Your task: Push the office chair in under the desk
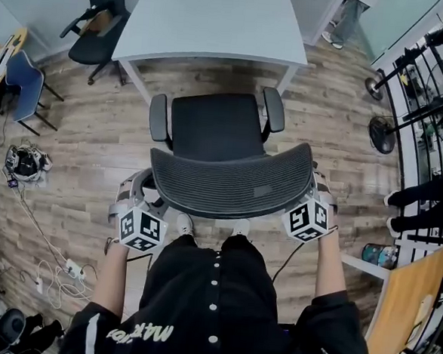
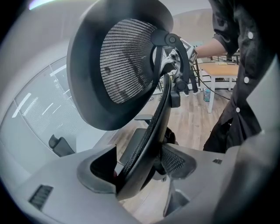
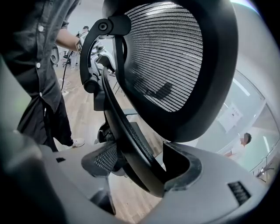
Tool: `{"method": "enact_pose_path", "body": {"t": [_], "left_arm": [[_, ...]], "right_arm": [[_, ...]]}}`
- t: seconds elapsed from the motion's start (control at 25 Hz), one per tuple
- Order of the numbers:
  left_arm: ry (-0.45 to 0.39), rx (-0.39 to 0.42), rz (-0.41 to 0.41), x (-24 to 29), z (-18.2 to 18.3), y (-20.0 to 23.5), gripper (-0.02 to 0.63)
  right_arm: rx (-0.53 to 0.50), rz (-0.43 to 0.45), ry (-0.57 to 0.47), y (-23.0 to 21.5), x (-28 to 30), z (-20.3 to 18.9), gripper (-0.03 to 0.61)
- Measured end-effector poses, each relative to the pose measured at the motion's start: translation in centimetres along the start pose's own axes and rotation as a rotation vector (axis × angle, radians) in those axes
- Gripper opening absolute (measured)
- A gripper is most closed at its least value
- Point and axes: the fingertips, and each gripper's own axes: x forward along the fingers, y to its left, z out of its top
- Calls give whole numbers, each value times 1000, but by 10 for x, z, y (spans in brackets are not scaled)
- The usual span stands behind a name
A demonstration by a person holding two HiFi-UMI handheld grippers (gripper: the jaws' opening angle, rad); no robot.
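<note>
The wood-plank floor (image 1: 79, 162) carries the office chair (image 1: 217, 127) before the white desk (image 1: 210, 20), a second black chair (image 1: 100, 13), a blue chair (image 1: 24, 79) and a cabled power strip (image 1: 71, 266).

White print (image 1: 139, 332) on the person's black shirt (image 1: 212, 308), near its lower left edge in the head view, lies upside down and seems to begin "MAR"; the rest is unclear. A white sheet (image 3: 234, 114) on the glass wall (image 3: 249, 100) is too small to read.

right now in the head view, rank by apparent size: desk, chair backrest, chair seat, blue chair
1. desk
2. backrest and seat: too close to rank, and the backrest is nearer the camera
3. blue chair
</note>
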Motion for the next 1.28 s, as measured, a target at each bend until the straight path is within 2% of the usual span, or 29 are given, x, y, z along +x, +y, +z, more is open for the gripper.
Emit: {"method": "enact_pose_path", "body": {"t": [0.6,1.28], "left_arm": [[48,-59,29,4,11,-3,333],[80,-97,41,19,7,23,342]], "right_arm": [[-38,37,-28,-19,5,-5,331],[-58,52,-46,-42,33,8,334]]}}
